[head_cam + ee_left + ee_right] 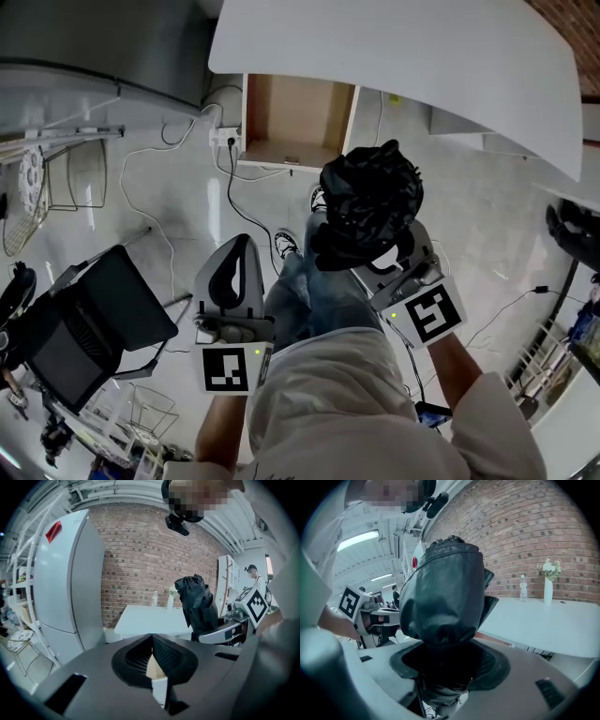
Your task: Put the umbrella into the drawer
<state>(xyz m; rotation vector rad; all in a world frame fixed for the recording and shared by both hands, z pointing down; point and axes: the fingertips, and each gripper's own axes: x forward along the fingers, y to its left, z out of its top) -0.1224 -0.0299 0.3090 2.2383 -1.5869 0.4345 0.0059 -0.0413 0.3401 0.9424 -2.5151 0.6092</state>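
In the head view a folded black umbrella (370, 202) is held upright over the person's legs, with my right gripper (377, 264) shut on its lower part. The right gripper view shows the umbrella (445, 597) filling the space between the jaws of the right gripper (445, 656). The open wooden drawer (295, 117) sits ahead under the white table's edge, and what shows of its inside is bare. My left gripper (244, 246) hangs to the left of the umbrella, shut on nothing. In the left gripper view its tips (152, 639) meet, and the umbrella (199, 604) stands off to the right.
A white table (422, 56) overhangs the drawer. A grey fridge (65, 583) stands at the left. On the floor are a black cable (230, 197), a black chair (94, 319) and a wire rack (37, 187). A bottle (523, 588) and a vase (548, 590) stand on the table.
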